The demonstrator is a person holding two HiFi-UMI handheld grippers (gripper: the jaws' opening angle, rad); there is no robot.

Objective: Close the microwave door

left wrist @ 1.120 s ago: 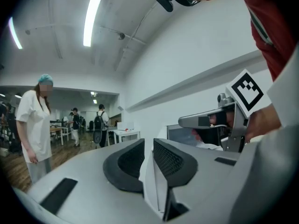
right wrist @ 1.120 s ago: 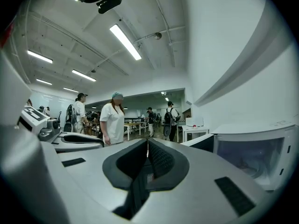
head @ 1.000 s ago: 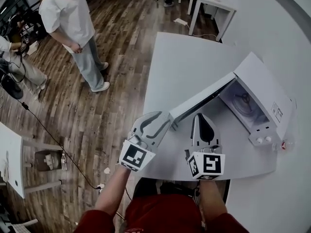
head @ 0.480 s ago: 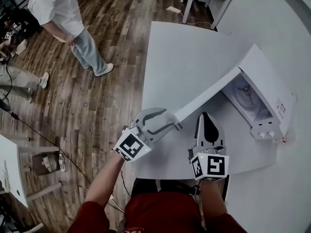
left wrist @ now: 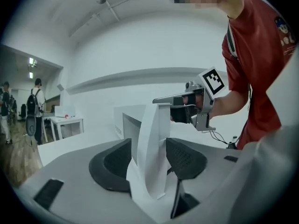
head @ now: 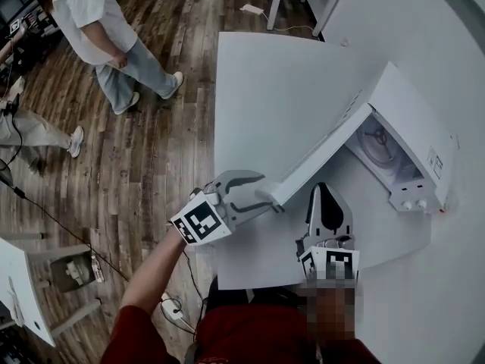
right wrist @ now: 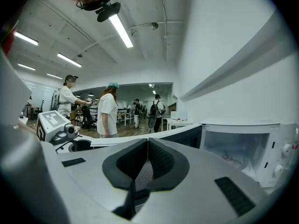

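1. While the microwave door (head: 320, 156) hangs wide open, the head view has the microwave (head: 415, 127) at the right of the white tabletop (head: 273, 89). The door's free edge points at the person. The left claw (head: 265, 192) is spread round that edge. The right claw (head: 321, 188) is pressed together and empty, low over the tabletop between door and oven mouth.
2. Left gripper view: the door edge (left wrist: 152, 139) stands upright between the spread jaws, and the pads don't look to be pressing it. The jaws have just been opening.
3. Right gripper view: the pads meet with nothing between them. The open cavity (right wrist: 233, 153) is ahead to the right, the door to the left.
4. Risks: the right claw looks to sit in the door's sweep, so a swing would likely hit it unless it pulls out. A loose, spread claw could slip off the thin edge when pushing. A hard shove might slide the oven.
5. Versus a second ago: the left claw is lower, more level and wider. The door looks about as wide open as before. A bystander in a white shirt (head: 87, 6) has shifted.
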